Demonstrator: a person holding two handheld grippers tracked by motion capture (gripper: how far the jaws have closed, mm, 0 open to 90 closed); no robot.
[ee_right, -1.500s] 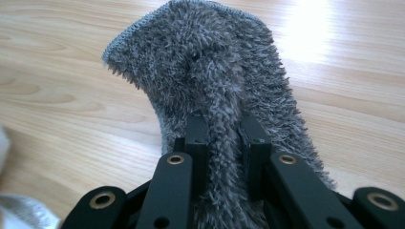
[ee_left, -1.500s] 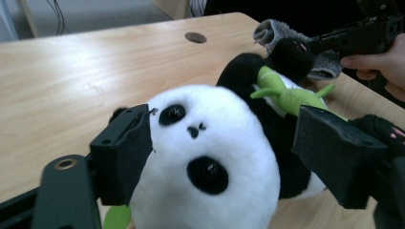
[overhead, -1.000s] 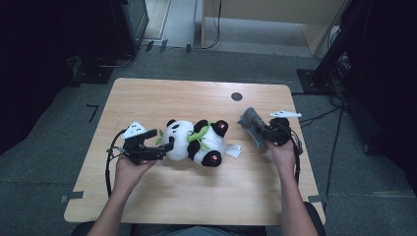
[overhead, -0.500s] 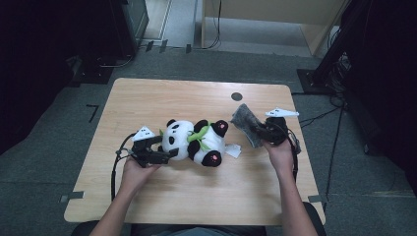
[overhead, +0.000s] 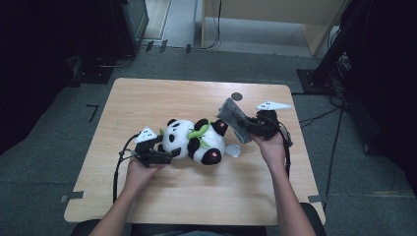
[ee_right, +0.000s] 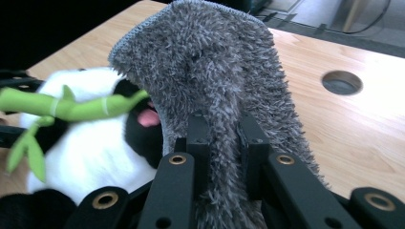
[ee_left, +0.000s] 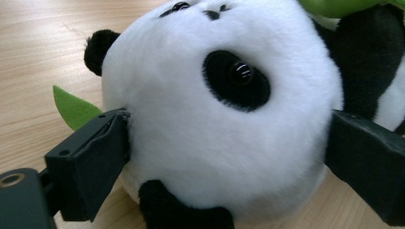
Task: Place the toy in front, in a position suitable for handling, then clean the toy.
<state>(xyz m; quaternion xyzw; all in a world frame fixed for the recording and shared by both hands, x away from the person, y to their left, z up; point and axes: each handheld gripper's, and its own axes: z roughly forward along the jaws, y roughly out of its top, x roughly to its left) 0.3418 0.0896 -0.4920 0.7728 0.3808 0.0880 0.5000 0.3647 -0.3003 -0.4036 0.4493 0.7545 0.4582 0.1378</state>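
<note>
Since a second earlier the left tongs [overhead: 164, 156] had come down and in toward the panda's head, and the right tongs [overhead: 248, 127] had lifted the grey cloth [overhead: 232, 117] and carried it slightly up the surface [overhead: 147, 103], away from the person. The left tongs' jaws had just been opening, and in the left gripper view they stood wide on either side of the plush panda's [ee_left: 219, 119] white head, one jaw touching the fur at the cheek near a green felt leaf [ee_left: 74, 109], the other against the far side by the black body; whether the pads pressed in or merely rested against the fur could not be told. The panda [overhead: 196, 141] lay on its side near the middle of the wooden surface, head toward the left hand [overhead: 139, 172], a green bamboo sprig [overhead: 198, 131] across its chest and a white tag [overhead: 233, 151] beside its foot. The right tongs were clamped tight on the grey cloth [ee_right: 215, 90], a shaggy towel bunched between the two jaws and standing up above them, its upper edge near the panda's raised paw. The right hand [overhead: 272, 147] held that tool just right of the toy. A small round hole [overhead: 237, 96] sat in the surface behind the cloth.
</note>
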